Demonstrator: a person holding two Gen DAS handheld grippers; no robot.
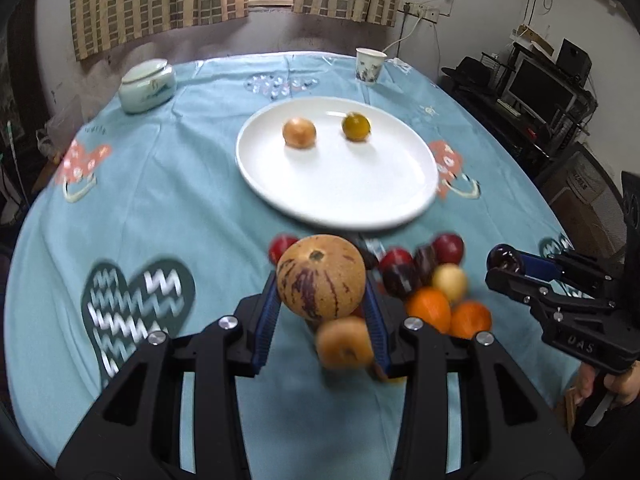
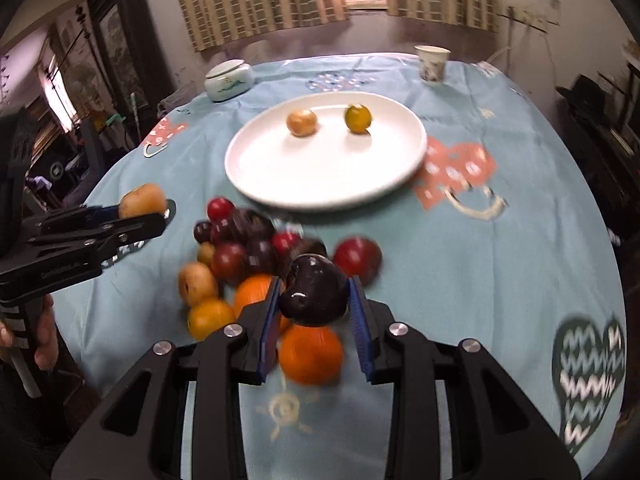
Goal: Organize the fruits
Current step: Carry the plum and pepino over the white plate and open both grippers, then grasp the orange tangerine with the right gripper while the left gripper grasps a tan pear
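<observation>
My left gripper is shut on a tan fruit with purple stripes, held above the table in front of the white plate. My right gripper is shut on a dark purple plum above a pile of fruit of red and dark plums, oranges and tan fruits. The plate holds a tan fruit and a yellow-green fruit. The right gripper shows in the left wrist view; the left gripper shows in the right wrist view.
A round table with a light blue patterned cloth. A pale lidded ceramic jar stands at the far left and a paper cup at the far right. Curtains and a window lie behind; a desk with a monitor is to the right.
</observation>
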